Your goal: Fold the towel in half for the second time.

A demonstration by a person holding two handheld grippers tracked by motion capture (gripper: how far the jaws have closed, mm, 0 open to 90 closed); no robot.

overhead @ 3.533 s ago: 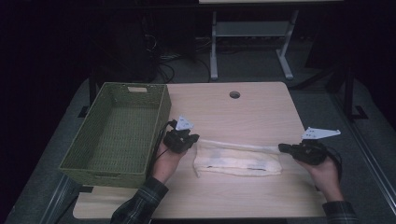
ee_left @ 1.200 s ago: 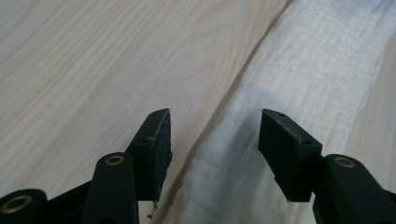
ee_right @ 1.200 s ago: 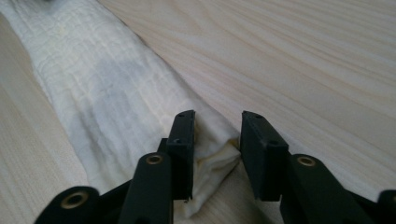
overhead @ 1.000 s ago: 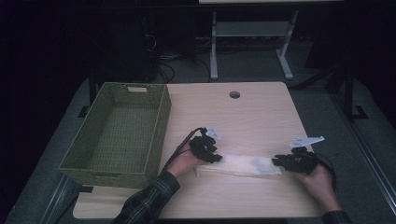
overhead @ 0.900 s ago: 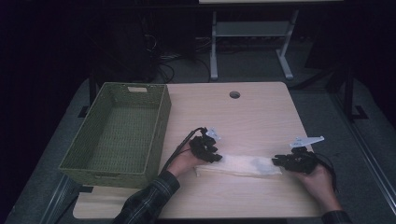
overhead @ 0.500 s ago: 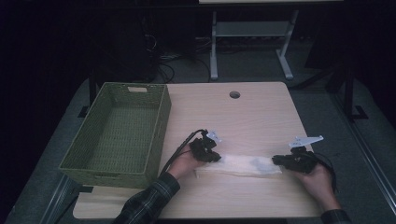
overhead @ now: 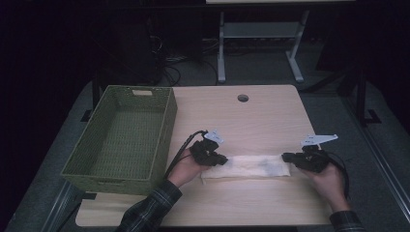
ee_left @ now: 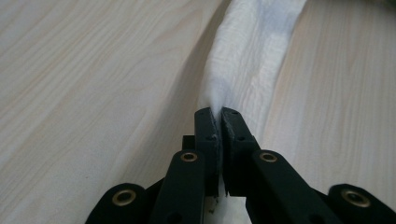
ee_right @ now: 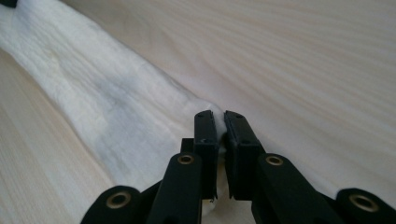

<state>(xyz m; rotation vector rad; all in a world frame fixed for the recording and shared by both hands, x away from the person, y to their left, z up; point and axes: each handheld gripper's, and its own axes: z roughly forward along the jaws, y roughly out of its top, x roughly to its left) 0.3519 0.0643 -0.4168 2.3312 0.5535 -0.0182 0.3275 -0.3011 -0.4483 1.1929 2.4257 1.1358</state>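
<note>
High view shows each tool pinching an end of the cloth [overhead: 251,166] – left tool [overhead: 223,161] at nine o'clock, right tool [overhead: 286,157] at three – so we should lift both ends evenly.

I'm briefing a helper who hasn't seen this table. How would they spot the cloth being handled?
Start at the light wooden table, with a green woven basket on its left side. Right of the basket, near the front edge, lies a white cloth folded into a long narrow strip. It is the only white, soft thing there, pinched at each end by the left gripper and right gripper.
</note>
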